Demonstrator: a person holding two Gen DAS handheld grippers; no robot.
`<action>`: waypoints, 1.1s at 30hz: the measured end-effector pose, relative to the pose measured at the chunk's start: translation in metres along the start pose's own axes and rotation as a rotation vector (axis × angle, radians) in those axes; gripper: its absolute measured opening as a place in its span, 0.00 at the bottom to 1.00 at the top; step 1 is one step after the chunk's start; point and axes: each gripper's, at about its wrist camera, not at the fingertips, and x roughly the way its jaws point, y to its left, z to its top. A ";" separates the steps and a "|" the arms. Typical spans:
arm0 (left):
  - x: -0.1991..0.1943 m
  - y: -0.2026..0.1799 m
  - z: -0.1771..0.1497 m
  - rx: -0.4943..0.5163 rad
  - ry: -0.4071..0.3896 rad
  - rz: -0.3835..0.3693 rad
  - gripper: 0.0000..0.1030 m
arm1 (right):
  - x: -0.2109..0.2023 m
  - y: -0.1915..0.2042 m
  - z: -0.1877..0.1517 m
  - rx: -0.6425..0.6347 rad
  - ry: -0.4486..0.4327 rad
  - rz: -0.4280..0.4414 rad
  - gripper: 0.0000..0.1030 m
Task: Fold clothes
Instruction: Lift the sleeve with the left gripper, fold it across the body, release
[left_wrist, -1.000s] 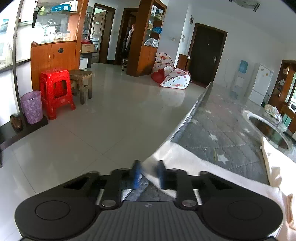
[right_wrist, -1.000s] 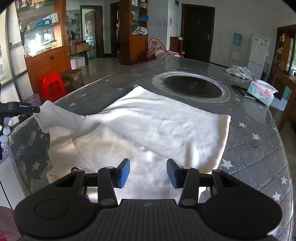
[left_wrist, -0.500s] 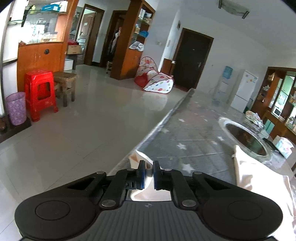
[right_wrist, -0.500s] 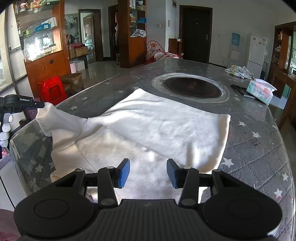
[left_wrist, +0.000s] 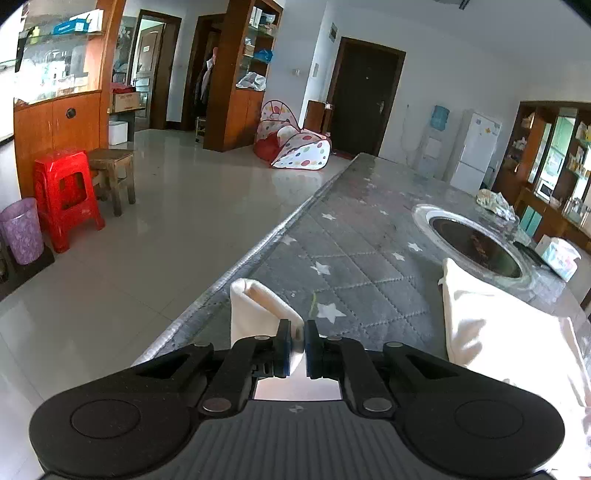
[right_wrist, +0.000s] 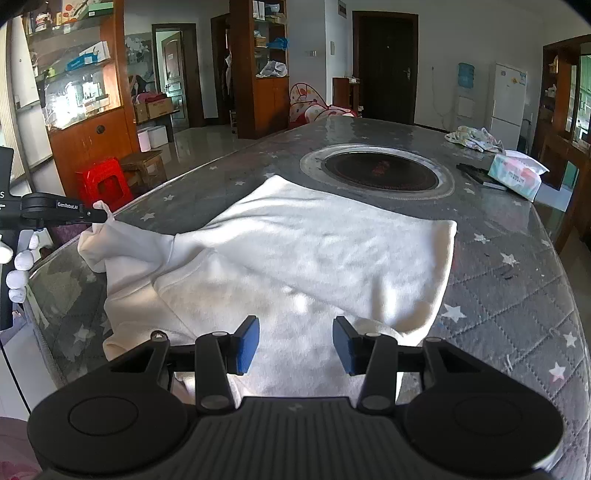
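garment: the cream-white soft fleecy sweatshirt (right_wrist: 317, 258) was spread across the near end of the grey star-print quilted surface (right_wrist: 517, 295), its far edge just short of the round dark hotplate ring (right_wrist: 380, 171) set into that top. One sleeve (left_wrist: 258, 310) reached toward the left edge.

feel: I figured it for light and totally floppy, no stiffness at all, so anything lifted would sag and drag the rest along. Fabric looked a bit grippy, not slick. Nothing fragile here lol.

where to grab: a cuff or hem corner was the obvious bet imo. Pinching a single layer near an edge should carry a fold over cleanly; grabbing mid-panel would just bunch it up.

left gripper (left_wrist: 294, 345): jaws had just been closing and were pinched tight on the sleeve end, white cloth visible between the blue pads. From the right camera I could see it out at the left edge, holding the cuff up off the surface with the sleeve hanging slack below.

left pose: tilted down and forward along the edge, white-gloved hand (right_wrist: 18, 258) wrapped round the handle.

right gripper (right_wrist: 295, 345): jaws roughly half apart with nothing in them, hovering over the near part of the body panel, angled down at it. Couldn't tell if the pads touched the cloth.

guess at the step: sleeve about to get folded inward over the body.
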 end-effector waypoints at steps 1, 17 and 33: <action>0.001 -0.003 0.000 0.008 0.001 0.003 0.07 | 0.000 0.000 -0.001 0.003 0.000 0.001 0.43; 0.008 -0.048 -0.004 0.171 0.007 0.044 0.07 | 0.001 -0.006 -0.007 0.030 -0.006 0.012 0.43; 0.008 -0.081 -0.006 0.260 -0.002 0.028 0.07 | -0.001 -0.010 -0.011 0.050 -0.021 0.016 0.43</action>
